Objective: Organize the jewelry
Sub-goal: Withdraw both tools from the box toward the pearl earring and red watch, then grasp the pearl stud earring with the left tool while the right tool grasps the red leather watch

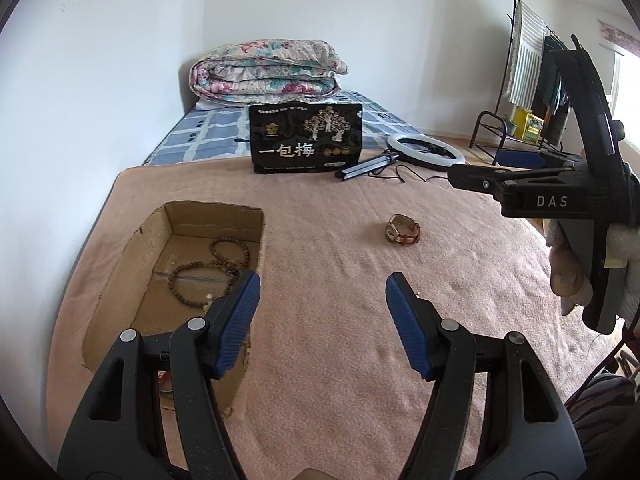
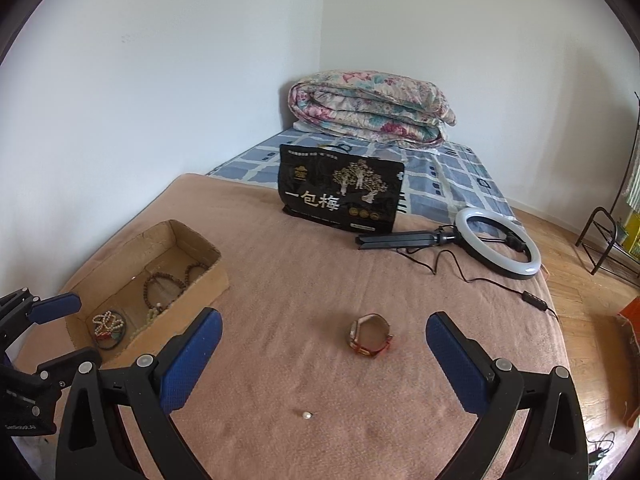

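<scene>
— Looking at your left gripper (image 1: 322,292): its jaws stand apart with nothing between them, over the pink blanket (image 1: 340,340) just right of the box (image 1: 120,276).

— And my right one?

— Your right gripper (image 2: 324,328) is spread wide too, gripping nothing. It hangs over the blanket well right of the box, and the watch (image 2: 370,336) lies on the blanket between its fingertips as the right camera sees it, untouched.

— Where is the jewelry, then?

— Measured from the box: inside it you have dark bead bracelets (image 2: 166,282) toward its far end, a pale bead string (image 2: 150,318) against its right wall, and a white pearl piece (image 2: 108,322) over a dark band at its near end. The watch sits well right of the box, strap looped, resting on its side. A small pearl (image 2: 307,415) lies nearer you than the box, well to its right.

— Anything else around?

— Beyond the box, a black bag (image 1: 306,138) stands upright, and right of that a ring light (image 1: 426,148) lies flat with its cable trailing. Farther beyond the box, a folded quilt (image 1: 266,70).
</scene>
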Demonstrator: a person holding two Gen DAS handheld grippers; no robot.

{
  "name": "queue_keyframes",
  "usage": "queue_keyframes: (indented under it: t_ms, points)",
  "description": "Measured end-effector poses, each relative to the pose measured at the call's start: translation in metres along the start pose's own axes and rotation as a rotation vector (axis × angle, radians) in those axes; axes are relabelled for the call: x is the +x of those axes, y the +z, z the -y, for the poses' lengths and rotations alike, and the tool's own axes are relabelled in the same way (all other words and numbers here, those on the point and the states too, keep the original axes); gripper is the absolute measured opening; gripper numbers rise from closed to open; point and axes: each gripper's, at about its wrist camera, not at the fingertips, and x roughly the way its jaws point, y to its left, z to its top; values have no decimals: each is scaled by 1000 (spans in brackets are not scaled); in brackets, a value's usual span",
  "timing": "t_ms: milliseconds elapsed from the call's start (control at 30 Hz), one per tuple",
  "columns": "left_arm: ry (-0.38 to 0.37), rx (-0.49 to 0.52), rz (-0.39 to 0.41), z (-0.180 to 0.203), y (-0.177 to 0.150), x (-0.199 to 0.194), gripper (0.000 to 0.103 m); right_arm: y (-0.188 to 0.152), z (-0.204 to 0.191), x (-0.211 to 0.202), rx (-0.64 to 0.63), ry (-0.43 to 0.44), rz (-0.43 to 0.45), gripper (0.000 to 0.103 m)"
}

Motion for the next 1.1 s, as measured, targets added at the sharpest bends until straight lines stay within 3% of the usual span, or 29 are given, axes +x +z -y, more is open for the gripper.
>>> queue_keyframes:
  t_ms: [300,500,567,733,800,867,1100]
  points:
    - [-106,64,-64,50,-8,41,65,-13,70,20,128,-41,-49,103]
    - [-174,99,-143,74,-18,76,40,-24,93,48,153,-29,-96,102]
    - [-194,103,-168,79,-20,89,35,-29,99,59,173,-7,-119,95]
    - [-226,114,-205,88,-24,116,34,-39,116,88,250,78,-196,82]
    - [-220,133,-213,92,-25,126,33,-41,120,100,274,103,-222,76]
    - [-217,152,-227,96,-26,136,26,-43,123,112,288,125,-247,69]
    - [-202,218,-253,106,-34,160,25,-46,118,140,288,157,-301,53]
